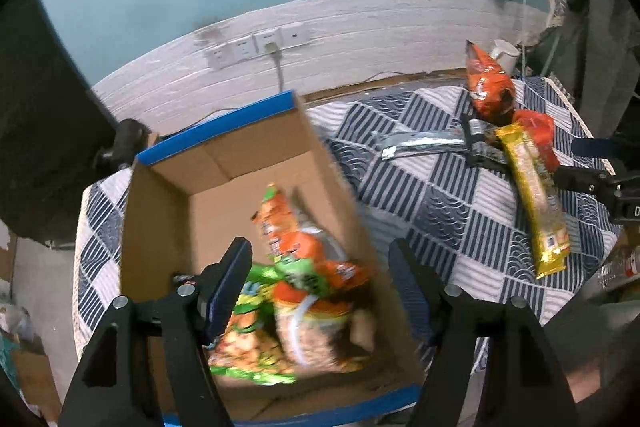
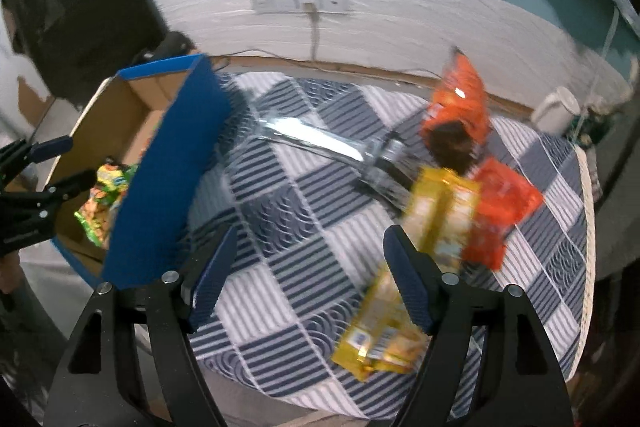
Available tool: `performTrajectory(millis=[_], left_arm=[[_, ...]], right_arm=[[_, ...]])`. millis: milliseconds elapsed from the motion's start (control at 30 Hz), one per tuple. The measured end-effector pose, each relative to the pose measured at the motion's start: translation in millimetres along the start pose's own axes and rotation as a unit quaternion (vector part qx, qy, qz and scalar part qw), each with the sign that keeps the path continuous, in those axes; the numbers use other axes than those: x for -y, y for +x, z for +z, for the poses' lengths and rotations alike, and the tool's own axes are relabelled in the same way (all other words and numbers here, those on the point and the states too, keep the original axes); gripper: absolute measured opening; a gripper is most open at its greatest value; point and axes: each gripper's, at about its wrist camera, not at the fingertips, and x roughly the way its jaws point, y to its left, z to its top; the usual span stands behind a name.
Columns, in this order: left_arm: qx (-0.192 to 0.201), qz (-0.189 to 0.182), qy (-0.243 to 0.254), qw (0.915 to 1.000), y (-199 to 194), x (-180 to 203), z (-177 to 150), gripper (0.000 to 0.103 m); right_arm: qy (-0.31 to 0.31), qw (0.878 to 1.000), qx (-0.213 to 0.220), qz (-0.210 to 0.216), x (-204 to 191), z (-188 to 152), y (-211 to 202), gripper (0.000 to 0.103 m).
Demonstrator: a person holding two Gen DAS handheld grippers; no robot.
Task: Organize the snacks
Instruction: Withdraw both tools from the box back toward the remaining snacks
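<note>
Quilted, checkered cloth covers the bench (image 2: 304, 227). Snack bags (image 1: 296, 291) already lie heaped in the cardboard box (image 1: 160, 227), at nine o'clock in the right wrist view. The left hand-held gripper (image 1: 320, 263) hangs over them, jaws apart, nothing between. At three o'clock wait the yellow packet (image 2: 436, 211), orange bags (image 2: 460, 103) and a silver wrapper (image 2: 312, 135). The right hand-held gripper (image 2: 308, 259) hovers apart and empty, probably heading for the yellow packet; the overlapping orange bag could snag.

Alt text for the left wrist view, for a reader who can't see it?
The open left gripper hangs over a cardboard box holding green and orange snack bags. On the checked cloth beside it lie more snacks, a long yellow pack nearest.
</note>
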Motion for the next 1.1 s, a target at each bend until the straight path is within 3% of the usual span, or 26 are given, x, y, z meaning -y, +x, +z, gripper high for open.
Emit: performTrajectory(millis=[533, 800, 1100], left_arm=[[-0.005, -0.011, 0.051, 0.9986, 24.1, 84.1, 30.7, 0.075], [-0.014, -0.015, 0.055, 0.9983, 43.9, 101.5, 43.5, 0.075], [-0.020, -0.025, 0.039, 0.9987, 73.9, 107.0, 64.7, 0.075]], right_arm=[[0.092, 0.995, -0.003, -0.034, 102.2, -25.3, -7.4, 0.076], [0.125, 0.991, -0.024, -0.049, 141.4, -30.4, 11.5, 0.076], [0.171, 0.982, -0.055, -0.057, 181.0, -10.7, 45.2, 0.076]])
